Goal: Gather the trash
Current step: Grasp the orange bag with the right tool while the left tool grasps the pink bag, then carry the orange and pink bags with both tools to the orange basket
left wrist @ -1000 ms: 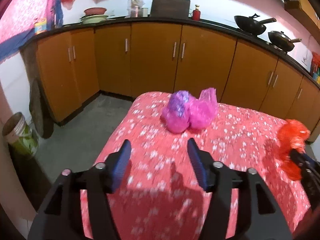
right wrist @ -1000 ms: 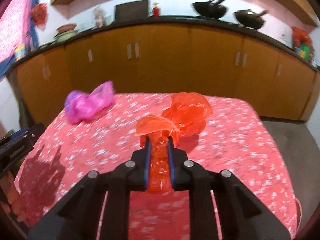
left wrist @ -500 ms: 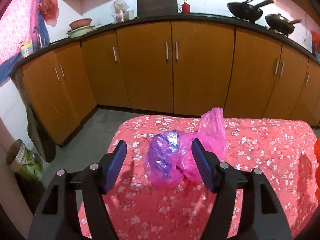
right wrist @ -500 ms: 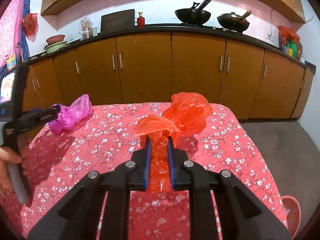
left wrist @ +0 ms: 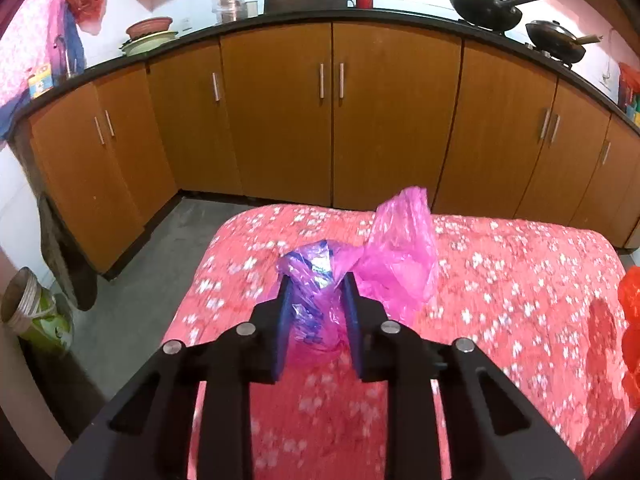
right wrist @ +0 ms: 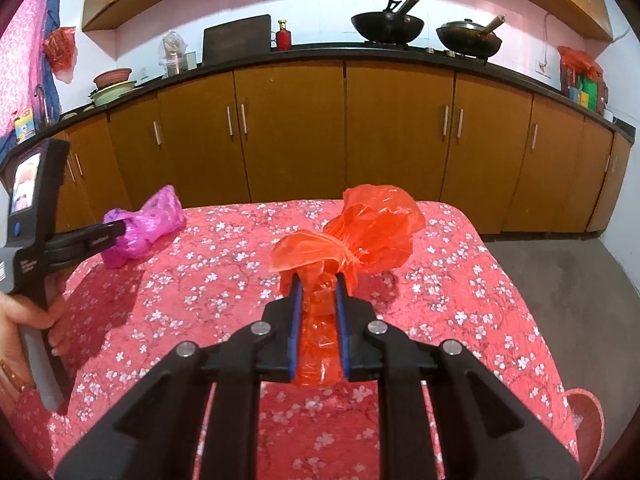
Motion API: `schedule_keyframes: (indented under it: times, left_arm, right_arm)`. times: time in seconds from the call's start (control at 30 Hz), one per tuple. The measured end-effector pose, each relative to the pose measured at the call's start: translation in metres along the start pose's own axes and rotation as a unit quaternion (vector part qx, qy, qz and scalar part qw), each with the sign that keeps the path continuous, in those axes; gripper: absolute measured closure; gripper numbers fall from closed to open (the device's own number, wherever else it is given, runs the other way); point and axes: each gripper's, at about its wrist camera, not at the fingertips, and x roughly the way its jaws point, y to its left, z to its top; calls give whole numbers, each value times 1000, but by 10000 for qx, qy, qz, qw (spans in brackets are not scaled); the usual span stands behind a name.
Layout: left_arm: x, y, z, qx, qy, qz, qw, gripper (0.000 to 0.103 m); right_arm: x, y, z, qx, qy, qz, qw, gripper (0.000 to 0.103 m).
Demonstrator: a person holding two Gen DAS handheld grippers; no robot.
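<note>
A knotted pink plastic trash bag (left wrist: 396,256) with blue wrappers inside sits near the far left of the red flowered table (left wrist: 520,280). My left gripper (left wrist: 316,284) is shut on its lower part. It also shows in the right wrist view (right wrist: 140,232), pinched by the left gripper (right wrist: 116,232). My right gripper (right wrist: 318,280) is shut on the neck of an orange-red plastic trash bag (right wrist: 376,232), held just above the table (right wrist: 200,288). The orange bag's edge shows at the right in the left wrist view (left wrist: 630,300).
Brown kitchen cabinets (left wrist: 332,120) run behind the table under a black counter with pans (right wrist: 388,24). A green-wrapped bucket (left wrist: 32,312) stands on the floor at the left. A red basket rim (right wrist: 588,424) shows at the table's lower right. Grey floor (right wrist: 560,280) lies to the right.
My left gripper moved in around the pink bag and closed on it. My right gripper stays shut on the orange bag and has barely moved.
</note>
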Motion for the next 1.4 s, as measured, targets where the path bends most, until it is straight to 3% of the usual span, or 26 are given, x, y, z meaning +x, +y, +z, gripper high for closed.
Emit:
schedule_keyframes:
  times: [0.4, 0.67, 0.97, 1.4]
  left_arm:
    - [-91, -12, -44, 174, -134, -339, 9992, 83]
    - [-157, -44, -43, 562, -412, -492, 9964, 83]
    - [-219, -98, -44, 772, -688, -785, 9915, 83]
    - [-261, -191, -54, 1159, -775, -1333, 9812, 83]
  right_arm:
    - [-49, -26, -10, 95, 66, -57, 9999, 87]
    - [-105, -59, -8, 325, -92, -90, 9994, 87]
    - [-168, -126, -9, 676, -313, -253, 9969, 87]
    - [-225, -221, -27, 946, -556, -877, 9901, 87]
